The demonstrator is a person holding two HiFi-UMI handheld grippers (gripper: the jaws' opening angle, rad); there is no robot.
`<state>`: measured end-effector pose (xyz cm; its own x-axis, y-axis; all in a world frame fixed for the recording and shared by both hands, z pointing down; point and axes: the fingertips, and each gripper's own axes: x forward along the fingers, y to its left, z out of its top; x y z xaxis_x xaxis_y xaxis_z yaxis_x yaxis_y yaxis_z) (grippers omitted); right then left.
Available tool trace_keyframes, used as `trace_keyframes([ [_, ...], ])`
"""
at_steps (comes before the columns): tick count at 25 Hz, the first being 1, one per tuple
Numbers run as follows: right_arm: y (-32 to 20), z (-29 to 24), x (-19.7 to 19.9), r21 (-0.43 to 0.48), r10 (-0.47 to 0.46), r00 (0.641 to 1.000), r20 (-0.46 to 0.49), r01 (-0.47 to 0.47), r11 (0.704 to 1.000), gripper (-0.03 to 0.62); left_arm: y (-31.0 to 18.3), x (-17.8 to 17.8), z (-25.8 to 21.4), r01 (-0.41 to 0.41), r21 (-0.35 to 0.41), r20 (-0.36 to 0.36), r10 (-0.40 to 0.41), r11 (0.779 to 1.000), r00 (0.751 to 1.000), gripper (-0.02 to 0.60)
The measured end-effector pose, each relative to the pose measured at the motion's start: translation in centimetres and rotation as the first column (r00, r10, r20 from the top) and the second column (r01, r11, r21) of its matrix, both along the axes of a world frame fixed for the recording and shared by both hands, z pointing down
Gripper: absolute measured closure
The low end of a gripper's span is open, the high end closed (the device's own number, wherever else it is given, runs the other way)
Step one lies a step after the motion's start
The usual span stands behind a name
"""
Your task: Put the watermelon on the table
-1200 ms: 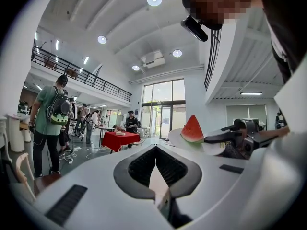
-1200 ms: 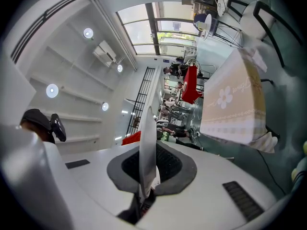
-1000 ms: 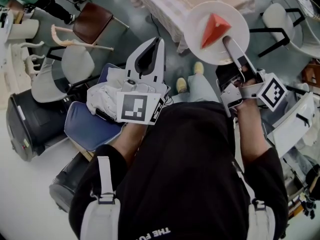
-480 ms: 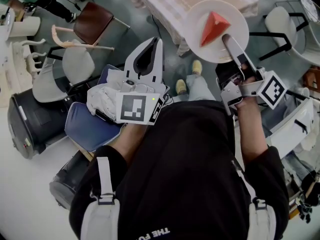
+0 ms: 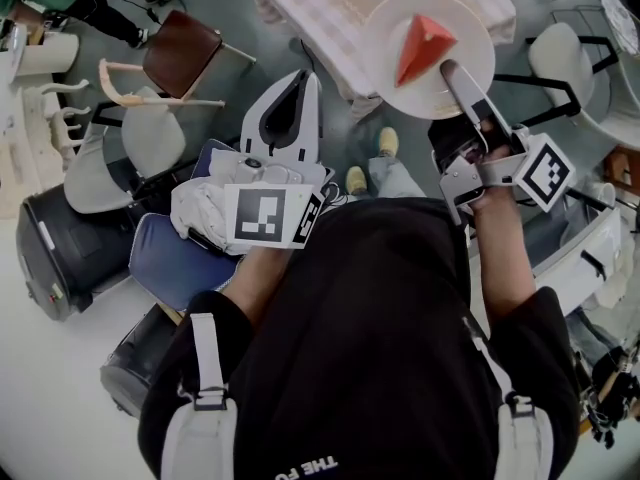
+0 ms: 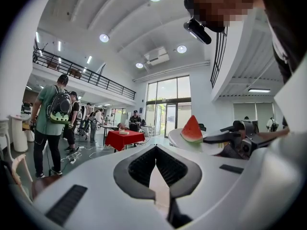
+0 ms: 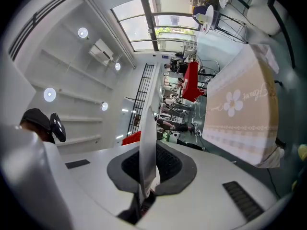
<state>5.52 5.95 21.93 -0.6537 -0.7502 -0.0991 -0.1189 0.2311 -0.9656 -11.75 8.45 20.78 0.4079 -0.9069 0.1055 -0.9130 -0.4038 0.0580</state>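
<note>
Holding the plate (image 5: 472, 30) by its rim in my clenched right gripper (image 5: 450, 70), watermelon (image 5: 422, 46) at one o'clock, I should stay level until over the table (image 5: 320, 8) at twelve; my left gripper (image 5: 298, 80) is closed, empty.

My black top (image 5: 370, 328) has white lettering at the hem, with pale grey buckled straps (image 5: 205, 368) over both shoulders. My left gripper (image 5: 300, 86) and right gripper (image 5: 450, 70) are white shells with black ribbed pads (image 6: 138, 168) and black-and-white marker cubes (image 5: 262, 216).
</note>
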Motion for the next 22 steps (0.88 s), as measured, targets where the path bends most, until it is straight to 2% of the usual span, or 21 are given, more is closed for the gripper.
trace_keyframes([
  [22,-8.5,1.0,1.0,-0.023,-0.059,0.998,0.030,0.060,0.998,0.576,-7.9,1.4,-0.3,0.058,-0.001,0.022,-0.058,0.998,0.998,0.571],
])
